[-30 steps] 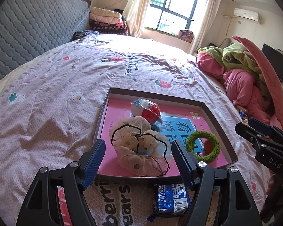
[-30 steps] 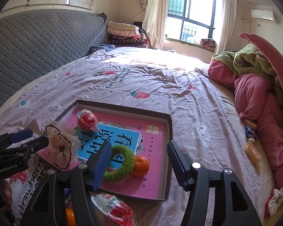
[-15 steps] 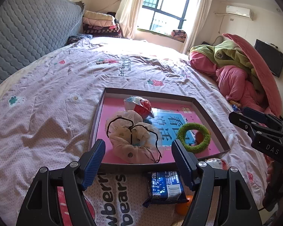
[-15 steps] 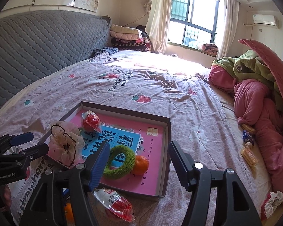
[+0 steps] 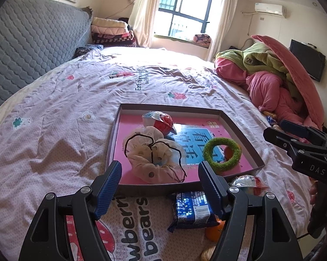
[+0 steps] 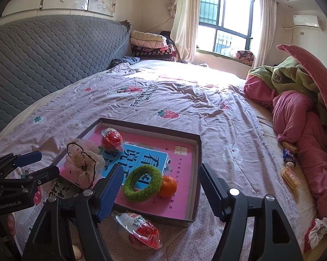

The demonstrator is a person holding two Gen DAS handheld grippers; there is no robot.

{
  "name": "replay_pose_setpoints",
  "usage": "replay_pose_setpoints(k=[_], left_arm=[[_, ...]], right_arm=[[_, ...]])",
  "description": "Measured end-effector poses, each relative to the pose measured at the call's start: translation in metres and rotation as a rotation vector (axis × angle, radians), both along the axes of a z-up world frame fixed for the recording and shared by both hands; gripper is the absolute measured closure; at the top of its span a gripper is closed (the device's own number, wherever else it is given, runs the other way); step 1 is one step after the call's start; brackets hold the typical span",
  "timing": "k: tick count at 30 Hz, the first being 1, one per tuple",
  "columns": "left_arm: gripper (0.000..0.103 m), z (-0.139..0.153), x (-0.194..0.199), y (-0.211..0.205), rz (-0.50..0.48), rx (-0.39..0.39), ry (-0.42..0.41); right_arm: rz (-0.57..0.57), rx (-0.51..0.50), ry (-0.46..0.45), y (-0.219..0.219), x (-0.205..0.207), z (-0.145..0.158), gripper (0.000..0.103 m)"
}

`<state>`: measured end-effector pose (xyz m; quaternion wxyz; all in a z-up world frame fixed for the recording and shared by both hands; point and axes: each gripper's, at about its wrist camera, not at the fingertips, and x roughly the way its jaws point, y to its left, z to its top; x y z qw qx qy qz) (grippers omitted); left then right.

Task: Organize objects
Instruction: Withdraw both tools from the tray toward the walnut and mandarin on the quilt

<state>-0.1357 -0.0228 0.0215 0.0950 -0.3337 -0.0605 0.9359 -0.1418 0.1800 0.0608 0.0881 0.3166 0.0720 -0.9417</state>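
A shallow brown box [image 5: 239,130] [image 6: 197,167] with a pink floor lies on the bed. In it are a cream scrunchie [image 5: 154,158] [image 6: 83,163], a green ring [image 5: 222,154] [image 6: 142,183], an orange [image 6: 168,186] and a red wrapped snack [image 5: 161,120] [image 6: 111,139]. In front of the box lie a blue packet [image 5: 192,206], another red wrapped snack [image 6: 141,228] [image 5: 246,182] and a second orange [image 5: 214,230]. My left gripper [image 5: 160,187] is open and empty above the box's near edge. My right gripper [image 6: 159,189] is open and empty above the box's near right corner.
The bed has a pink printed sheet [image 5: 54,130]. A heap of pink and green bedding [image 6: 298,108] lies at the right. Small snack packets [image 6: 290,165] lie beside it. A grey padded headboard [image 6: 43,54] stands at the left.
Both grippers have pulled back and up from the box, still open. The blue packet, the second orange and the near red snack have come further into view.
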Motion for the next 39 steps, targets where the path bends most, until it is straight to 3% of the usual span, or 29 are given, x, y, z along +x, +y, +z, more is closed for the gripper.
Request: replay_pose_setpoints(k=[16,26,39], left_arm=[[0.029,-0.006,0.013,0.005,-0.059,-0.026,-0.018],[0.029,-0.013,0.02,0.001,-0.104,0.014,-0.06],[0.029,-0.024,0.039,0.036,-0.219,-0.038,-0.086]], right_arm=[[0.02,0.022,-0.012,-0.001,0.007,-0.006,0.031],[0.036,0.043,-0.018,-0.005,0.011,-0.009,0.031],[0.049,0.095,-0.049,-0.003,0.015,-0.022,0.031]])
